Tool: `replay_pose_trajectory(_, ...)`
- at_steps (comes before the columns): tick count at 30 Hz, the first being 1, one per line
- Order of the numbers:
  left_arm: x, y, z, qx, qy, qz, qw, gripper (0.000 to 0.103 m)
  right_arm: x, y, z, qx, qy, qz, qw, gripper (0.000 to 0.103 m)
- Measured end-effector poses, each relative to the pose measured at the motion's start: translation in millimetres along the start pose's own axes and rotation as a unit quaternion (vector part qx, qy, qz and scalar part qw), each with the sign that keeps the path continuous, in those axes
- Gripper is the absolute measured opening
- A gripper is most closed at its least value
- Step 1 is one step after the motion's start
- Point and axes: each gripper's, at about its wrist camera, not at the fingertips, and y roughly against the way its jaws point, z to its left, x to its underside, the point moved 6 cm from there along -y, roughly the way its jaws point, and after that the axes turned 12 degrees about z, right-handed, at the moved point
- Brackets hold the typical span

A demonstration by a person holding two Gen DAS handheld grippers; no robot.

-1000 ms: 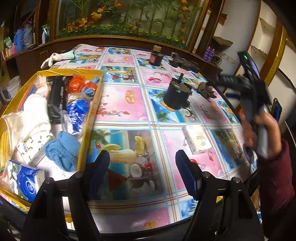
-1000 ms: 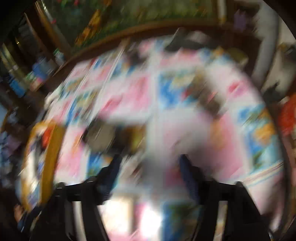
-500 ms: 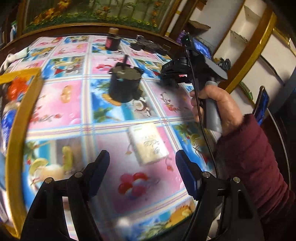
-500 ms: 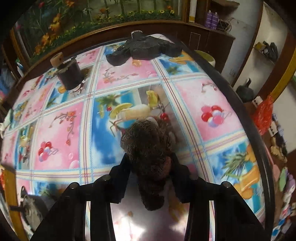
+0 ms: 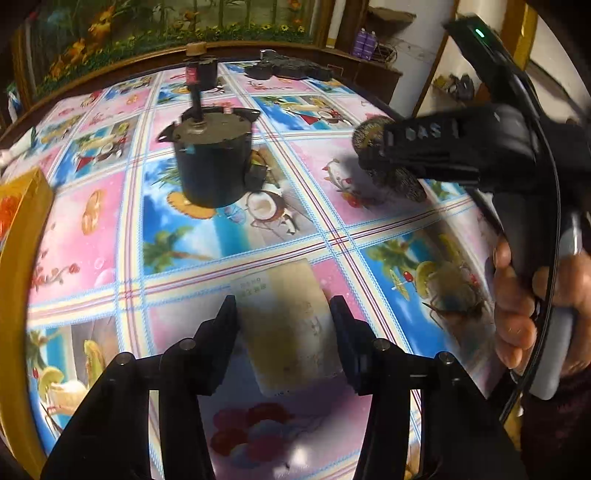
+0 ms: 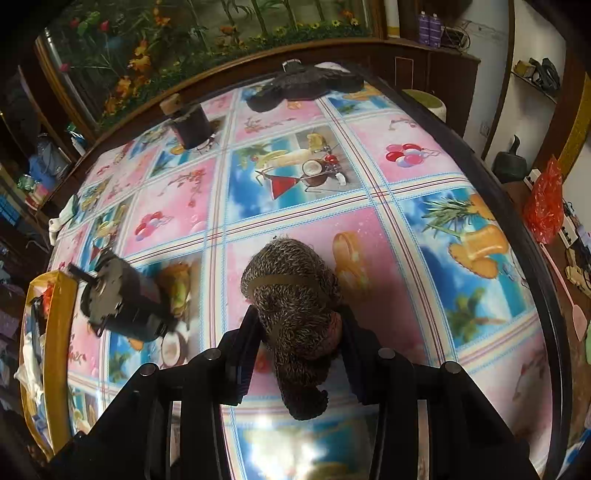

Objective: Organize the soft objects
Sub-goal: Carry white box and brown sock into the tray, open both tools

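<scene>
Left gripper [image 5: 282,321] spread wide, fingers [image 5: 225,332] either side of a pale tissue pack [image 5: 286,328] lying flat on the counter [image 5: 221,236], contact not clear. Right gripper [image 6: 297,343] clenched on a brown knitted sock [image 6: 295,306], bulging forward past the fingers [image 6: 247,347], held above the counter. Black motor [image 5: 212,162] standing beyond the tissue pack.

Across the top of your frame runs a flower mural [image 6: 207,33] behind a dark wooden ledge [image 6: 258,59]. Below it you've got the table [image 6: 417,206] in its bright fruit-print oilcloth, glare at bottom centre. At the right, white wall [image 6: 480,92] with gold-trimmed shelving [image 6: 532,85].
</scene>
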Motion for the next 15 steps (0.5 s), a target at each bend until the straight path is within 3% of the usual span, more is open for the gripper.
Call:
replay_pose_trajectory(9,34,87,64,0.023,0.084,-0.087,0.9925,0.047,42,44,22,-0.041,0.029,-0.022,0.998,0.040)
replay_pose_trajectory(15,74,139,156,-0.028,0.176,-0.129,0.9756,0.048,65,63,71,-0.084,0.083,-0.020,0.993,0.040)
